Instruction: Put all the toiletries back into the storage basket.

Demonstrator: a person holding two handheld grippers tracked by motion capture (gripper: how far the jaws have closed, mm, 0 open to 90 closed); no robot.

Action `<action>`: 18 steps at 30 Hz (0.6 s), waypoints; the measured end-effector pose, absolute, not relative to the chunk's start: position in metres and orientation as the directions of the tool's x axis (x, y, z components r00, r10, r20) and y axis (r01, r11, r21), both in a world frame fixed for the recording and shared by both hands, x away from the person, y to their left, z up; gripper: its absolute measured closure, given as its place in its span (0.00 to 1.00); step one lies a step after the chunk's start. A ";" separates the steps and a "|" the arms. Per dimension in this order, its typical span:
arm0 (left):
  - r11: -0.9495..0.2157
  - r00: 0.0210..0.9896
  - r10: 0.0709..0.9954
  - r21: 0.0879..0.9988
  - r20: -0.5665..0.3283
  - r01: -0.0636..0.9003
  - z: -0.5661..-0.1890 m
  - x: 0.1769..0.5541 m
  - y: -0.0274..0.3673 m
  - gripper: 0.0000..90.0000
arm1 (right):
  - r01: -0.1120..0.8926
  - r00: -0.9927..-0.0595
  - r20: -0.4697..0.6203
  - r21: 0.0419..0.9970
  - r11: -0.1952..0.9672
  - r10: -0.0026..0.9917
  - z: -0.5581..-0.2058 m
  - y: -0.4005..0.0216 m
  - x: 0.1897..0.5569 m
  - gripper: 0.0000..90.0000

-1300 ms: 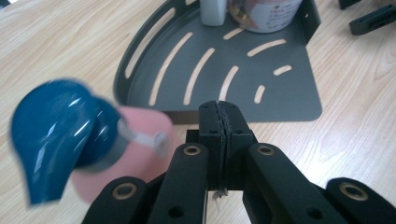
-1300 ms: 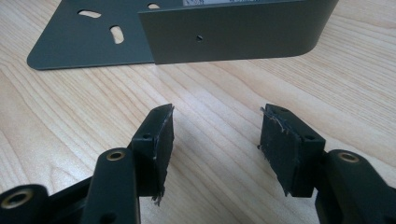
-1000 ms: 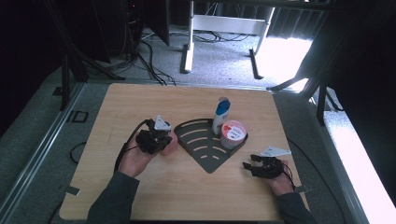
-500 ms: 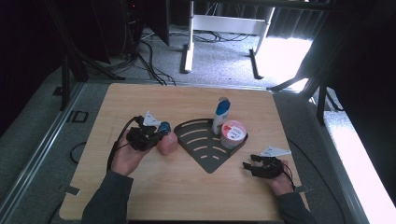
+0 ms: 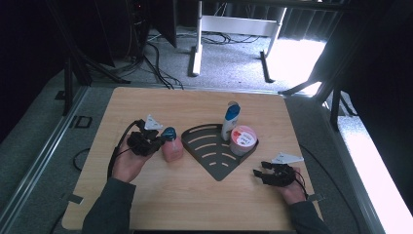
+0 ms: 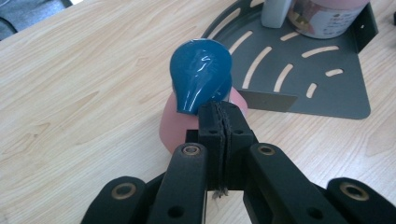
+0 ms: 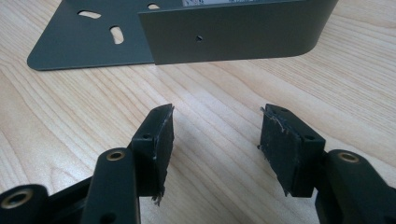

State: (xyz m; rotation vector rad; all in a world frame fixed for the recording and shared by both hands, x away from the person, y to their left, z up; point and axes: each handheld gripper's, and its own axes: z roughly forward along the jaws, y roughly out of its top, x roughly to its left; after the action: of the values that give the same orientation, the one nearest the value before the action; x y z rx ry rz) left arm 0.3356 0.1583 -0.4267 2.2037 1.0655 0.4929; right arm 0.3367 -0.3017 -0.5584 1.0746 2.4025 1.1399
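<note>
Pink bottle [image 5: 172, 149] shows no readable label; left gripper [image 6: 223, 122] closed beside it, right gripper [image 7: 215, 140] apart.

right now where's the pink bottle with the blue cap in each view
High view: pink bottle left of centre, beside the left gripper.
Left gripper view: centre, just past the shut jaws.
Right gripper view: not in it.
Shared landmark: the dark slotted tray.
</note>
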 end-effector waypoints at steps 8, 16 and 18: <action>-0.452 0.563 0.824 0.678 0.068 0.580 -0.425 0.340 0.169 0.98 | 0.509 -0.687 0.066 0.754 0.415 0.723 -0.558 -0.302 0.337 0.49; -0.434 0.524 0.848 0.669 0.078 0.603 -0.429 0.348 0.176 0.97 | 0.509 -0.687 0.067 0.754 0.414 0.724 -0.558 -0.302 0.337 0.49; -0.434 0.523 0.849 0.667 0.079 0.605 -0.429 0.350 0.176 0.97 | 0.509 -0.687 0.067 0.754 0.414 0.724 -0.558 -0.302 0.337 0.49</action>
State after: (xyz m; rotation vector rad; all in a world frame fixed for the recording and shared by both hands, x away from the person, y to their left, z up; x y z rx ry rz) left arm 0.3498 0.1758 -0.4289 2.1856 1.1778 0.5502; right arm 0.3367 -0.3017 -0.5584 1.0760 2.4023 1.1398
